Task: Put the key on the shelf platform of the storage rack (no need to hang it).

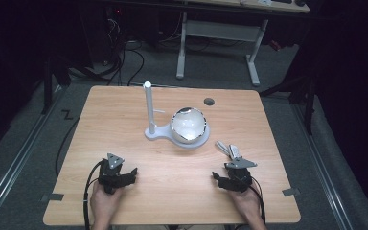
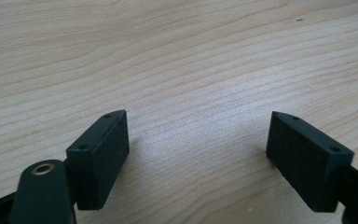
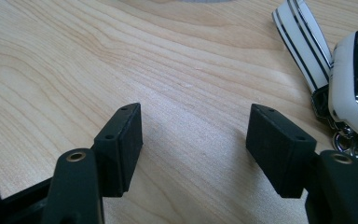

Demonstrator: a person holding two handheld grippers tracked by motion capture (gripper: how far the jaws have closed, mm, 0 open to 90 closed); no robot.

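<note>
The right hand-held gripper (image 3: 193, 140) rests near the tabletop's (image 1: 124, 110) front edge, jaws wide with only bare wood between them. The key fob (image 3: 354, 88), with what looks like a striped strap, lies just beside it toward the right edge. The left hand-held gripper (image 2: 198, 154) sits near the front-left corner, jaws wide, holding nothing.

I see the white key fob (image 3: 354, 79) lying flat on the table (image 1: 124, 120), its black-striped white strap (image 3: 303, 42) stretched out beside it and a metal ring (image 3: 349, 142) at its near end. It sits just beside my right gripper (image 3: 193, 140), untouched.
</note>
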